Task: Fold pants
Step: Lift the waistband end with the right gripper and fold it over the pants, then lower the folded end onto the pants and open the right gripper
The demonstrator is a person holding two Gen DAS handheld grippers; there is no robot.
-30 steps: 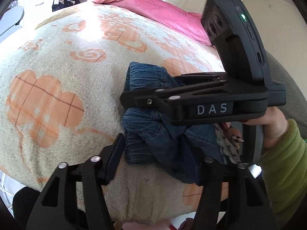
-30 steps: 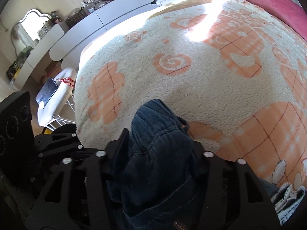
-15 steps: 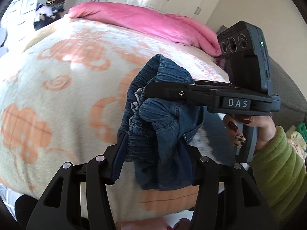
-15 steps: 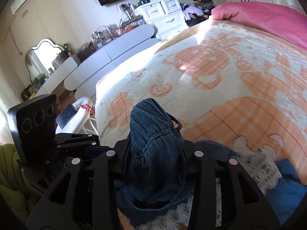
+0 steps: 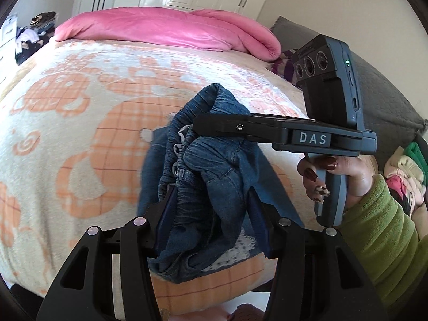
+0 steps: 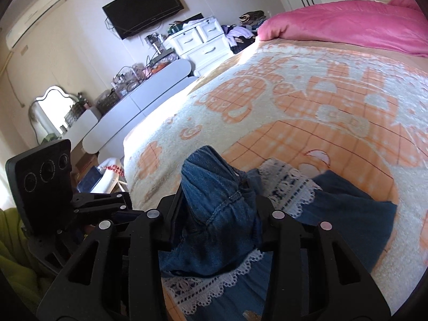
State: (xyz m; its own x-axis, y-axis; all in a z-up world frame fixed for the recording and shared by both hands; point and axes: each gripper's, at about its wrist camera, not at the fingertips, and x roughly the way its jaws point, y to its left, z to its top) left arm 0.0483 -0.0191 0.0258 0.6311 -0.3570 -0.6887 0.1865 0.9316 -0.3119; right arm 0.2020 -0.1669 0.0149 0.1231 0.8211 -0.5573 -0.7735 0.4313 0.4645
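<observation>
The blue denim pants (image 5: 214, 171) with white lace trim hang bunched above the bed. My left gripper (image 5: 211, 203) is shut on the gathered waistband. My right gripper (image 6: 216, 208) is shut on another bunch of the same pants (image 6: 214, 187). In the left wrist view the right gripper (image 5: 203, 128) comes in from the right, clamped on the fabric just above my left one. The legs trail down onto the blanket, their lace hems (image 6: 289, 187) lying in front of the right gripper.
The bed has a cream and orange blanket (image 5: 80, 123) and a pink duvet (image 5: 165, 29) at the far end. A grey cushion (image 5: 379, 99) and a clothes pile (image 5: 404, 171) lie right. White dressers (image 6: 203, 42) and a curved grey desk (image 6: 139, 101) stand left of the bed.
Both grippers have lifted the bunched pants up off the blanket and tilted upward. The legs have unrolled and now trail on the bed.
</observation>
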